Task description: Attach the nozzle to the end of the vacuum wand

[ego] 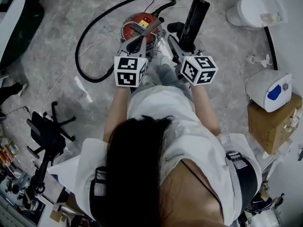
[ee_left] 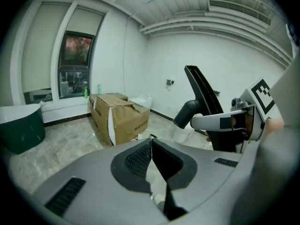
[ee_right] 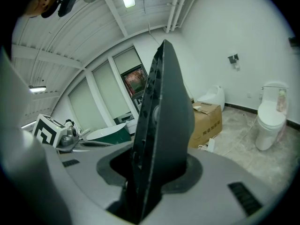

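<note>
gripping the black nozzle (ee_right: 164, 116) near-upright, tip up, right tongs (ee_right: 140, 179); left tongs (ee_left: 152, 146) closed, empty

No readable text anywhere. The box (ee_right: 208, 121) carries dark print on its side, too small to make out (smudges, really). A yellow label (ego: 144, 23) sits on the vacuum (ego: 135, 32), and its lettering is a blur.

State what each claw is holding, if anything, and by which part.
The right claw grips the black vacuum nozzle by its lower end, the rest sticking out beyond the jaws. The left claw is shut and holds nothing.
</note>
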`<state>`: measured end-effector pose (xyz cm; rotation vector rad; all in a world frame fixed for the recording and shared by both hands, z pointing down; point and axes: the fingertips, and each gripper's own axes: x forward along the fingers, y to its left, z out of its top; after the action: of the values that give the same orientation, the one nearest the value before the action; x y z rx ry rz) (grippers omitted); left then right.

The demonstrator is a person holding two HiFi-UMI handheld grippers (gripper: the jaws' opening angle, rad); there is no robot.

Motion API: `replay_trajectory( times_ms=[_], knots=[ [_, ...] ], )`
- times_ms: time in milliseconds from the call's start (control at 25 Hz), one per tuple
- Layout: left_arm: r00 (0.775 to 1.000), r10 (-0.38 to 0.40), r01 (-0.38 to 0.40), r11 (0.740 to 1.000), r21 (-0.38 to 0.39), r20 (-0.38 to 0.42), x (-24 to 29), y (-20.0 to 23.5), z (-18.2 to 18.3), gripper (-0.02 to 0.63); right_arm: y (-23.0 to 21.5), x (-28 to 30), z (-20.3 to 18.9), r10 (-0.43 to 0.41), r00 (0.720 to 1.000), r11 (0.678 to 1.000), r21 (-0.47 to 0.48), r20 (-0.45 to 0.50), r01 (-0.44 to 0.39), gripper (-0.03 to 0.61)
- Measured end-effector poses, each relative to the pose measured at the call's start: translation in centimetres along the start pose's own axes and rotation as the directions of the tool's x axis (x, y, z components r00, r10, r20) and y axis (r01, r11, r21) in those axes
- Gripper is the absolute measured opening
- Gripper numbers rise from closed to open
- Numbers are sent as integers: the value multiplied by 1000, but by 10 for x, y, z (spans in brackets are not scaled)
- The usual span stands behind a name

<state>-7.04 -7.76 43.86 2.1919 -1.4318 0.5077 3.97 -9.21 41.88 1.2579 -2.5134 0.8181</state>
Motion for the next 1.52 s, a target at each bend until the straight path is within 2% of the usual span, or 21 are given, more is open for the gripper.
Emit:
replay_trajectory(
  times_ms=[120, 280, 440, 560, 720, 840, 920, 1120, 1280, 1440, 1520],
  knots=[
    [1000, -1, 2, 1000, 26, -27, 14, -3, -2, 3, -8, 7, 2, 11, 1000, 1000, 1, -9, -11, 156],
    [997, -13, 22, 992, 124, -77, 30, -5, -9, 3, -18, 14, 1, 19, 999, 1000, -2, -30, -19, 156],
    [994, -20, 32, 994, 107, -104, 47, -1, -15, 3, -27, 20, -3, 30, 998, 1000, 3, -57, -30, 156],
    [992, -16, 34, 990, 137, -127, 66, 1, -17, 8, -34, 27, -4, 41, 997, 999, 18, -67, -40, 156],
    [984, -23, 62, 973, 223, -176, 87, -2, -25, 85, -36, 35, -2, 57, 996, 998, 30, -72, -55, 156],
    [979, -5, 62, 959, 277, -203, 100, 2, -33, 105, -40, 41, 3, 67, 995, 998, 23, -68, -65, 156],
    [974, -19, 89, 950, 300, -227, 108, 1, -39, 136, -45, 43, 4, 60, 996, 998, 8, -72, -60, 156],
    [958, -84, 166, 943, 287, -275, 124, 9, -55, 186, -51, 55, 9, 55, 996, 998, 19, -68, -53, 156],
    [965, -88, 163, 941, 297, -249, 135, 15, -61, 197, -52, 58, 10, 74, 995, 997, 33, -65, -72, 156],
    [957, -122, 198, 937, 288, -262, 150, 12, -72, 212, -57, 59, 4, 75, 994, 997, 39, -85, -72, 156],
    [961, -117, 190, 937, 292, -250, 157, 16, -75, 213, -57, 63, 5, 80, 993, 996, 41, -85, -77, 156]
  ],
)
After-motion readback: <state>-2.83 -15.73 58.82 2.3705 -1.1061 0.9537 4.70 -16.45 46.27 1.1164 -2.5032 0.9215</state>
